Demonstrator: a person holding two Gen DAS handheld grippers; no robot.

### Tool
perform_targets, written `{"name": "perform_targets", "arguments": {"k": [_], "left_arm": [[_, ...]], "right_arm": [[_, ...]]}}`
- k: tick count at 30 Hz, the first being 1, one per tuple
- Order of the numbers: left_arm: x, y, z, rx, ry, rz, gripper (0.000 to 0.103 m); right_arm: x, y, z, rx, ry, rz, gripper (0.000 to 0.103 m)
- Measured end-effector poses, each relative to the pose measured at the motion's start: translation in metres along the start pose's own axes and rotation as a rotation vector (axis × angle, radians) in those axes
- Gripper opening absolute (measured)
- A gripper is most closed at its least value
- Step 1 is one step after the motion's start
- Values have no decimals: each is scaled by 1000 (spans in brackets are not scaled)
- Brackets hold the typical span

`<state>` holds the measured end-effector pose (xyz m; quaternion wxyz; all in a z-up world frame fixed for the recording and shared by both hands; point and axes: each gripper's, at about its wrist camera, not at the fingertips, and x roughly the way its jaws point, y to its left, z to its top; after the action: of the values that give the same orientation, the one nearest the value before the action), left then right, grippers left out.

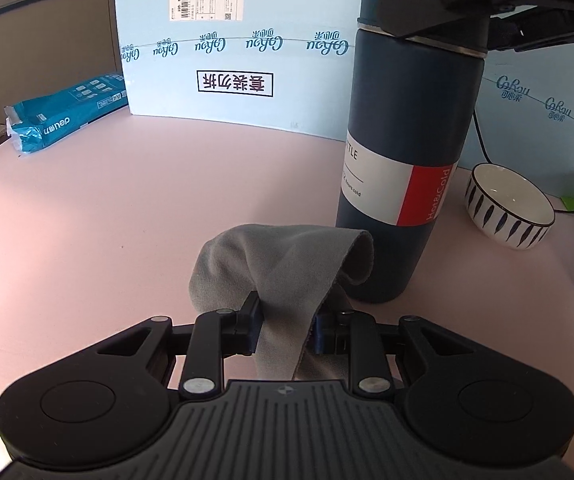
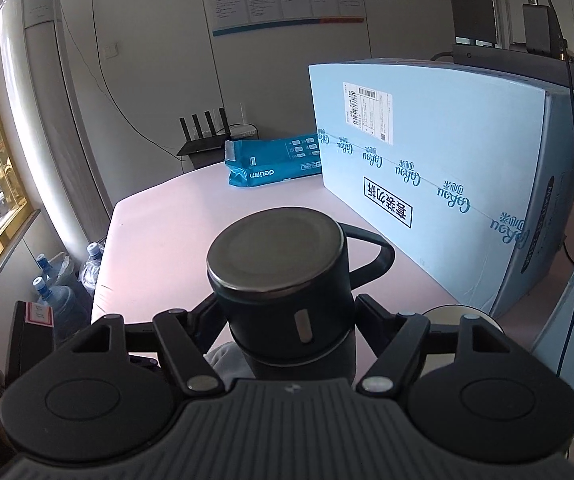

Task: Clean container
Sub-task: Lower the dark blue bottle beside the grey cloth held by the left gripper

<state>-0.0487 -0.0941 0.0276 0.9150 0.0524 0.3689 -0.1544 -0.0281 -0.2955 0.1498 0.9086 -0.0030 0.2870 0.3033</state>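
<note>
Your left gripper (image 1: 285, 330) is pinching a grey cloth (image 1: 283, 268), which bunches just beside the base of the dark flask (image 1: 403, 148) standing upright on the pink table (image 1: 127, 220). Your right gripper (image 2: 287, 316) clamps the flask's lid. Right of it sits a striped bowl (image 1: 509, 206).

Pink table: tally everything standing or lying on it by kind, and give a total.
Bottle: 1
Bowl: 1
Grey cloth: 1, held in the left gripper
Light blue box: 1
Teal paper pack: 1
Total: 5
</note>
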Motion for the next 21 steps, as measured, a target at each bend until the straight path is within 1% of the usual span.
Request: {"name": "perform_targets", "arguments": {"k": [1, 2, 5, 9, 11, 12, 13, 15, 16, 18, 21], "left_arm": [[-1, 2, 0, -6, -2, -1, 21], [-2, 4, -1, -11, -4, -3, 21], [-5, 9, -3, -26, -8, -4, 21], [-11, 16, -7, -52, -17, -11, 21], [-15, 19, -9, -62, -25, -21, 21], [-16, 19, -9, -63, -28, -22, 21], [-17, 19, -9, -63, -28, -19, 21], [-19, 19, -9, -64, -28, -13, 21], [-20, 19, -9, -66, -28, -10, 21], [-20, 19, -8, -68, -27, -6, 21], [-20, 18, -7, -71, -22, -1, 21]], "right_arm": [[-3, 0, 0, -10, -12, 20, 81], [-7, -1, 0, -22, -26, 40, 84], [-20, -4, -1, -73, -66, 70, 85], [-37, -14, 0, -115, -139, 51, 85], [-43, -23, 0, -104, -187, 15, 85], [-45, -27, 0, -94, -203, -11, 88], [-45, -32, 0, -81, -215, -44, 95], [-43, -45, -1, -34, -237, -108, 96], [-41, -51, -2, -4, -245, -116, 96], [-33, -58, -4, 24, -228, -130, 96], [-19, -63, -7, 0, -213, -155, 96]]}}
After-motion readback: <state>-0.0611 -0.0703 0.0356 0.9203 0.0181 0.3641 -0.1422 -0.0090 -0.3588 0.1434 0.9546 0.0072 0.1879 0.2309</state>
